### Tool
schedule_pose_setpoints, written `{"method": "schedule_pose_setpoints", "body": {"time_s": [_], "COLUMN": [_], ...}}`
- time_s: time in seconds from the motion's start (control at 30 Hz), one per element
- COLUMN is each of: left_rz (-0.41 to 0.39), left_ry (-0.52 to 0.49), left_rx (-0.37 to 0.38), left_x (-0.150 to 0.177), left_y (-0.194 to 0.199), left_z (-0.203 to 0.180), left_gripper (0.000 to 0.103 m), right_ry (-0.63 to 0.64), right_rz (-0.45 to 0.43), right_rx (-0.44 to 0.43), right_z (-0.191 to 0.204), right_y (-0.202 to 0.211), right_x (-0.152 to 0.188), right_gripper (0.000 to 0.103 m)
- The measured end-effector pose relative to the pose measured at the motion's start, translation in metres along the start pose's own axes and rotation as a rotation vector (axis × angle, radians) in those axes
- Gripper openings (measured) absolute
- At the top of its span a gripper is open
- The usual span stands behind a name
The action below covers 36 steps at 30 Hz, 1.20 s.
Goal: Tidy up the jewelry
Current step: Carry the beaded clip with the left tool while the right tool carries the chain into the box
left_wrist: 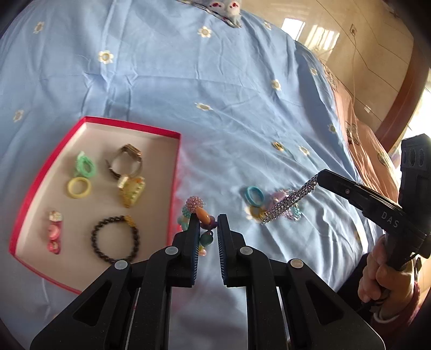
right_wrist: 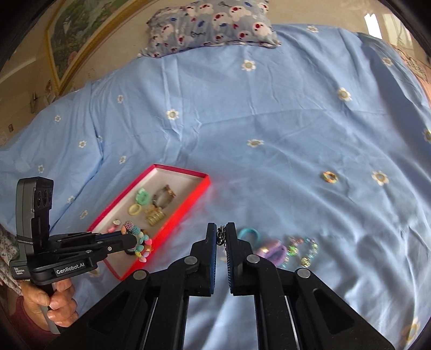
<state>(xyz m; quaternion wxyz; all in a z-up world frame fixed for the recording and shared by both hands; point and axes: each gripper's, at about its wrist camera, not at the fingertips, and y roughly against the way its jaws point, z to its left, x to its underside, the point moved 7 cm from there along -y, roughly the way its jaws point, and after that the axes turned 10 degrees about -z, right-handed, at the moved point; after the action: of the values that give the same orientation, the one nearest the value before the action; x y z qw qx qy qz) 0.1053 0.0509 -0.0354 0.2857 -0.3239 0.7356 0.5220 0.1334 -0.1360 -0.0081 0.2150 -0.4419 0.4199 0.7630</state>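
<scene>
A red box (left_wrist: 43, 172) (right_wrist: 188, 207) with a pale inside lies on the blue bed and holds a watch (left_wrist: 125, 161), green and yellow rings, a gold clip, a dark bead bracelet (left_wrist: 115, 239) and pink buttons. My left gripper (left_wrist: 207, 219) (right_wrist: 132, 239) is shut on a colourful bead bracelet (left_wrist: 198, 212) (right_wrist: 140, 239), held above the box's right edge. My right gripper (right_wrist: 221, 231) (left_wrist: 316, 179) is shut on a silver chain (left_wrist: 289, 202) (right_wrist: 221, 237) that hangs down over loose jewelry: a blue ring (left_wrist: 253, 195) (right_wrist: 249, 234), a purple piece (right_wrist: 272, 251) and a clear bead bracelet (right_wrist: 303, 249).
A small multicoloured ring (right_wrist: 330, 177) (left_wrist: 278, 146) lies alone farther out on the flowered blue sheet (left_wrist: 215, 80). A patterned pillow (right_wrist: 212, 24) sits at the head of the bed. The bed's right edge borders a pink blanket (left_wrist: 363, 150).
</scene>
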Motion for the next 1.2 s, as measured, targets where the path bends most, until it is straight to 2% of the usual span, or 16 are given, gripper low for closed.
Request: {"method": "schedule_pose_setpoints", "body": {"time_s": [0.23,0.63,0.9,1.2], "left_rz": [-0.029,-0.008,0.017,0.067], "left_ry": [0.036,0.079,0.098,0.115], "left_rx": [-0.072,-0.174,-0.205,-0.236], "left_x": [-0.011,-0.009,-0.003,0.015], "left_y": [0.013,0.014,0.003,-0.017], "left_z": [0.038,0.101,0.129,0.149], "left_gripper": [0.011,0.011,0.011,0.011], "right_ry": [0.052,0.096,0.118,0.115], "right_rz": [-0.014,-0.004,0.063,0.166], "right_rx": [-0.087,-0.234,-0.280,-0.261], "right_z": [0.047,0.123,0.154,0.149], "right_y": [-0.019,-0.059,-0.096,-0.133], "right_x": [-0.017,-0.031,-0.011,0.029], "right_gripper": [0.006,0.006,0.006,0.006]}}
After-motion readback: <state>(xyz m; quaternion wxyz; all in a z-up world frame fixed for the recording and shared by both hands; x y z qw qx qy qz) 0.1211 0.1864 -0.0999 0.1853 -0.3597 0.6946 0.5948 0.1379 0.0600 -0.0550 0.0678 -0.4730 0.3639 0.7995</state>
